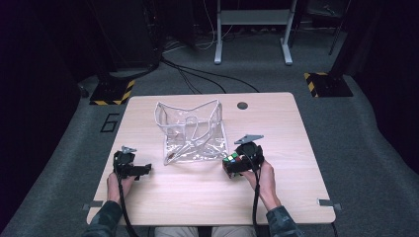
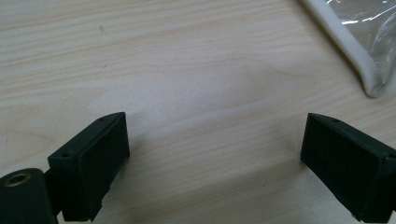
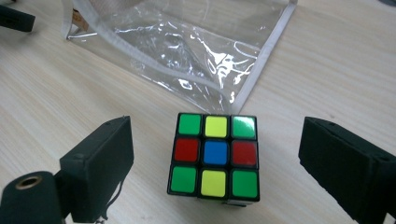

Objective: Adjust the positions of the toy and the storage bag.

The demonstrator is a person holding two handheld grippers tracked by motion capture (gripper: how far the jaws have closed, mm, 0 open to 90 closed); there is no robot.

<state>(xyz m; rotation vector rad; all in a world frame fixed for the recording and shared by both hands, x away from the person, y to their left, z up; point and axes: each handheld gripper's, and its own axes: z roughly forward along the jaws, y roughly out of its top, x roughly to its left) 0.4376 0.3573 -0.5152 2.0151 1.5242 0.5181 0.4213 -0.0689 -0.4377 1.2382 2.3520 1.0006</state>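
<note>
Where the high view looks down on the wooden table (image 1: 207,197), a clear plastic bag (image 1: 192,133) with white edging lies mid-table. Left gripper (image 1: 141,170) sits near the left edge, held in a hand (image 1: 118,185). Right gripper (image 1: 232,165) sits just right of the bag, a puzzle cube (image 1: 231,162) at its jaws.

Left gripper view: jaws wide apart over bare wood, bag edge (image 2: 359,56) at upper right.

Right gripper view: jaws wide, cube (image 3: 215,156) standing on the table between them, touching neither; bag (image 3: 196,51) just beyond.
</note>
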